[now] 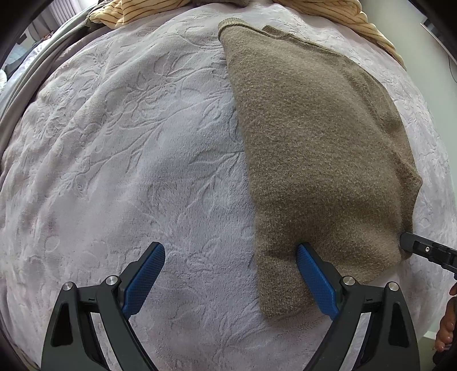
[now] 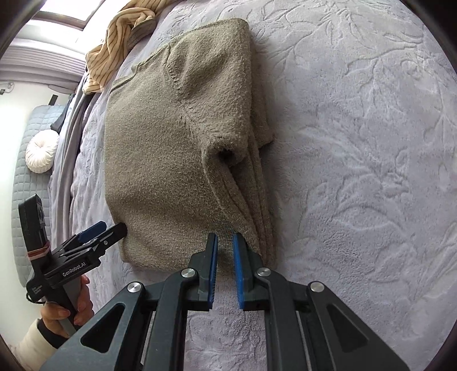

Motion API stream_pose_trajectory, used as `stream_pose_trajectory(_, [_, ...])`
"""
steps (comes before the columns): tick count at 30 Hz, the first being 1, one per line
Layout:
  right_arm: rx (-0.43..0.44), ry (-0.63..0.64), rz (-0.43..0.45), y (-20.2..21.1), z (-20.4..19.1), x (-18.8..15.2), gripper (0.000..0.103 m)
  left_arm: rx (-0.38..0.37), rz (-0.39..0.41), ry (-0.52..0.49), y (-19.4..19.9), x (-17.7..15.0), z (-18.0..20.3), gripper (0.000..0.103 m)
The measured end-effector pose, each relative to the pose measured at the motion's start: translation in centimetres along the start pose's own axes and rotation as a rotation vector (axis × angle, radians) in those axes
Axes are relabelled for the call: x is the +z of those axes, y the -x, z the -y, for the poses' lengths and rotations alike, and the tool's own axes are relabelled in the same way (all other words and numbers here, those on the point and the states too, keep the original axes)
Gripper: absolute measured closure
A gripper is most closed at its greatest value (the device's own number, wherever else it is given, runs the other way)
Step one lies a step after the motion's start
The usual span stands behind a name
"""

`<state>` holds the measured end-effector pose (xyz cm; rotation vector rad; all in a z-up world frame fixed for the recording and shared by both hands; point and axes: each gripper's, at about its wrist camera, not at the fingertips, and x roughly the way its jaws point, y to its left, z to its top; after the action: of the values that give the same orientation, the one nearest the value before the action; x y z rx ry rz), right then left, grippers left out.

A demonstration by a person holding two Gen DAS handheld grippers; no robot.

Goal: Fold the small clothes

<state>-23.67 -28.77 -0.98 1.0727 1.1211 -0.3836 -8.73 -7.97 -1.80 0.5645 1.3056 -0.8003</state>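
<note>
A small olive-brown knit sweater [image 1: 317, 148] lies folded on a pale lilac embossed blanket [image 1: 128, 142]. My left gripper [image 1: 230, 251] is open wide at the sweater's near left corner, its right finger resting on the knit and its left finger over bare blanket. In the right wrist view the sweater [image 2: 160, 137] has a sleeve folded over along its right edge. My right gripper [image 2: 225, 242] has its jaws nearly closed, a narrow gap between the blue pads, at the sweater's near hem; it is unclear whether they pinch fabric. The left gripper [image 2: 114, 228] shows at the left.
A cream striped garment [image 1: 342, 14] lies crumpled at the blanket's far edge, also in the right wrist view [image 2: 114, 48]. A grey quilted seat with a round white cushion [image 2: 41, 154] stands beyond the bed's left side. The blanket [image 2: 357, 142] spreads wide to the right.
</note>
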Motion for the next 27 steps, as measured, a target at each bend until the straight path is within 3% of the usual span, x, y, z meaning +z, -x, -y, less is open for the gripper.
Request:
stream_pose_trajectory(10, [0.009, 0.016, 0.063, 2.7, -0.4, 0.3, 0.089, -0.003, -0.007, 0.015, 0.2, 0.0, -0.3, 0.009])
stream_pose_trajectory(11, [0.0, 0.017, 0.071, 3.0, -0.3, 0.4, 0.085, -0.006, -0.001, 0.021, 0.3, 0.0, -0.5, 0.009])
stream_pose_trajectory(13, [-0.013, 0.014, 0.082, 3.4, -0.1, 0.8, 0.067, -0.015, 0.009, 0.036, 0.6, 0.1, -0.8, 0.009])
stream_pose_trajectory(14, [-0.014, 0.013, 0.087, 3.5, 0.0, 0.9, 0.051, -0.023, 0.009, 0.041, 0.7, 0.2, -1.0, 0.009])
stream_pose_trajectory(15, [-0.013, 0.012, 0.092, 3.7, 0.0, 1.1, 0.046, -0.025, 0.007, 0.045, 0.7, 0.3, -1.1, 0.003])
stream_pose_trajectory(19, [-0.014, 0.009, 0.093, 3.9, 0.4, 1.6, 0.043, -0.006, 0.007, 0.044, 0.7, 0.5, -1.5, 0.0])
stream_pose_trajectory(24, [-0.014, 0.017, 0.096, 3.9, 0.6, 2.1, 0.025, 0.006, -0.004, 0.044, 0.5, 1.0, -1.6, 0.0])
stream_pose_trajectory(27, [-0.015, 0.022, 0.097, 3.9, 0.5, 2.4, 0.024, 0.014, -0.015, 0.032, 0.2, 1.3, -1.4, 0.0])
